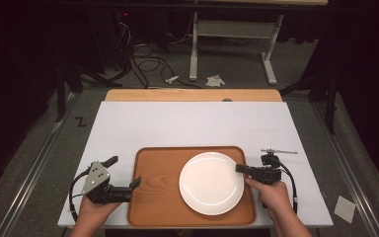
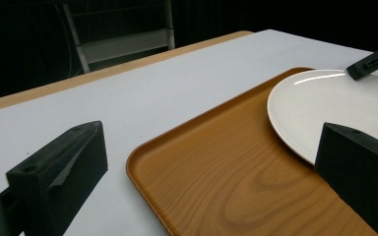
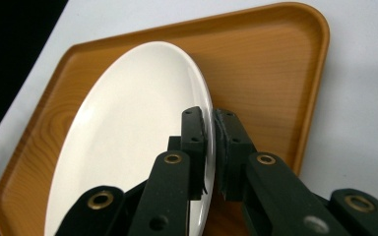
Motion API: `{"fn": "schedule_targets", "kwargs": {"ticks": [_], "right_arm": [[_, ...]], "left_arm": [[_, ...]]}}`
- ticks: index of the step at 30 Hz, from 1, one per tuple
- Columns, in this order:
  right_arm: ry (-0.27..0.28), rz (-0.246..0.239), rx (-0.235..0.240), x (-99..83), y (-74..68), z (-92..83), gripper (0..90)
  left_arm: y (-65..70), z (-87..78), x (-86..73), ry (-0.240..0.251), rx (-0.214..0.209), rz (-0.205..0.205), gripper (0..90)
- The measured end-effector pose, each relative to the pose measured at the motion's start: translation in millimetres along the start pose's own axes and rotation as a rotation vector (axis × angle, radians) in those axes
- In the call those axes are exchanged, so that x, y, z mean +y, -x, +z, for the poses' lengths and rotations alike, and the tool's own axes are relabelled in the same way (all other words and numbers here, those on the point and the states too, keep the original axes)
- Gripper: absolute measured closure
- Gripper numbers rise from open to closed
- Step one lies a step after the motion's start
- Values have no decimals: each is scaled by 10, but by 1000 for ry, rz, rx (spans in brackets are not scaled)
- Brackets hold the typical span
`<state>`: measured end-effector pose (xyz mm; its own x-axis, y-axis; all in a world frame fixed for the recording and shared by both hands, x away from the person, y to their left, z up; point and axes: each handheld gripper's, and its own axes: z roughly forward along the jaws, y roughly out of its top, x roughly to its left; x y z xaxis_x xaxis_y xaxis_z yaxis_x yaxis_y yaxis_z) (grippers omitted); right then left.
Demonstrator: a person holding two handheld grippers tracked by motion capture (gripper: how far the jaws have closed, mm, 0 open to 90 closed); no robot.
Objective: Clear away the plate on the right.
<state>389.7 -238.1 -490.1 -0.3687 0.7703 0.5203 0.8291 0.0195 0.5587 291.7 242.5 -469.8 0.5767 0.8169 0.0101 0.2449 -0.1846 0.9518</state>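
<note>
- White and glazed, the plate [image 1: 210, 183] lies on the wooden tray [image 1: 153, 197], toward the tray's right half, with its right rim close to the tray's right edge.
- In the right gripper view the plate's rim [image 3: 207, 105] runs between the two black jaws, and the pads sit against it from either side with barely a gap showing: the right gripper [image 1: 240, 168] is clenched on the plate's edge.
- In the high view that gripper reaches in level from the right, the person's right hand [image 1: 272, 192] behind it at the tray's right side.
- Whether the plate's right edge is lifted off the tray or rests flat cannot be told from these views.
- Further out, the left gripper [image 1: 124, 174] stands with its jaws spread wide and nothing between them; in its own view one jaw is over the white tabletop and the other over the tray's left part, apart from the plate.
- The tray rests on a white table [image 1: 187, 123], with a thin metal rod [image 1: 279, 151] lying just beyond the right gripper.
- As a judgement: the grip on the plate is made, which is the first part of the work; lifting or shifting the plate, or setting it somewhere, appears yet to come, and the left gripper has no share in it so far.
</note>
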Motion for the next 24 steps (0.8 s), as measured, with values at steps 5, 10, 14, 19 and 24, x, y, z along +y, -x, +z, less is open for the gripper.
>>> {"fn": "schedule_targets", "kwargs": {"ticks": [5, 10, 14, 19, 24], "right_arm": [[-17, -27, -33, -11, -11, 29, 849], [-28, -72, -74, -32, -29, 68, 829], [-44, -154, -143, -53, -79, 97, 807], [58, -274, -174, -31, -231, -41, 632], [179, -319, -161, 32, -352, -359, 447]], "left_arm": [[15, 19, -2, -11, -5, 6, 2], [27, 26, -6, -18, -7, 10, 3], [27, 27, -8, -32, -6, 9, 3], [17, 26, -14, -37, -2, 1, 3], [15, 23, -17, -39, -6, 2, 3]]}}
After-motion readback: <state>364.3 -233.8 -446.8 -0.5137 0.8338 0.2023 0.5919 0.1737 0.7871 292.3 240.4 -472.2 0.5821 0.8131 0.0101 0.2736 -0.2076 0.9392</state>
